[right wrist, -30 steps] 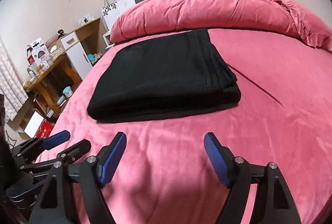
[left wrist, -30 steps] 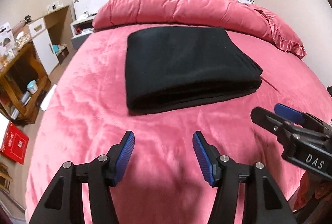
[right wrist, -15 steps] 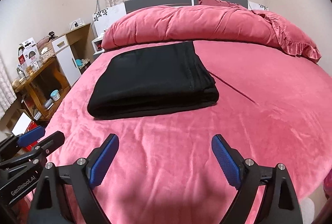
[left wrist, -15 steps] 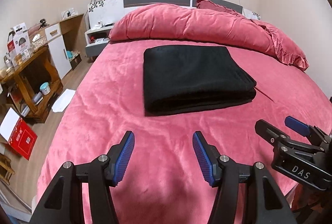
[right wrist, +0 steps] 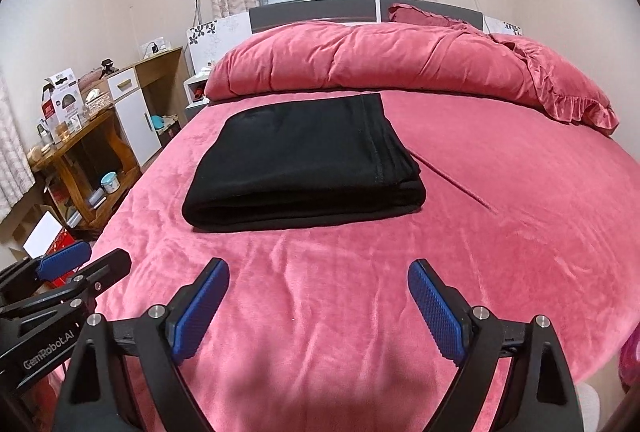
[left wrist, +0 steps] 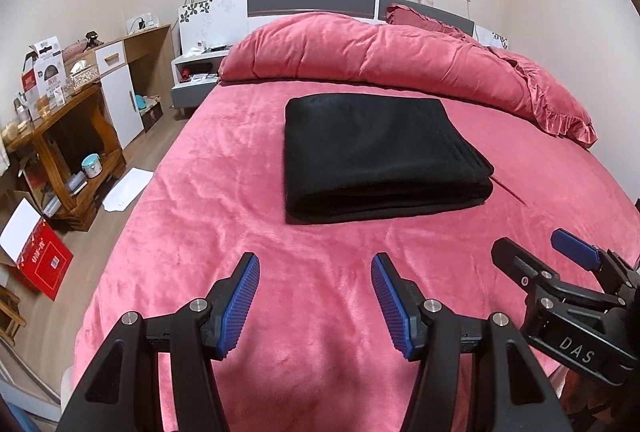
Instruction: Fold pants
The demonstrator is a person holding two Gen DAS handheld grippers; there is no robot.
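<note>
Folded black pants (left wrist: pixel 380 151) lie flat on the pink bedspread (left wrist: pixel 224 216) as a stacked rectangle, several layers thick. The rounded fold edge faces the grippers; the far edge sits just short of the rolled pink duvet (left wrist: pixel 360 51) at the headboard end. The long axis runs across the bed, roughly parallel to the duvet. In the right wrist view a stitched seam (right wrist: pixel 374 139) runs along the pants' right side, from the duvet end toward the near fold. The layered edges are stacked on that right side.

Containers, relative to the pants: a wooden shelf table (left wrist: pixel 68 135) stands on the floor well to the left. Its lower shelf holds a small white-and-teal pot (left wrist: pixel 90 165), and boxes and jars sit on top. A red carton (left wrist: pixel 34 258) with its flap open stands on the floor nearer the camera; its contents cannot be made out.

Left gripper (left wrist: pixel 316 272): blue ribbed pads spread apart, nothing between them but bedspread. It hangs over the bed short of the pants' near fold and is clear of the cloth.

Right gripper (right wrist: pixel 318 272): jaws spread wider than the left's and empty. It hangs above the bedspread, apart from the pants.
</note>
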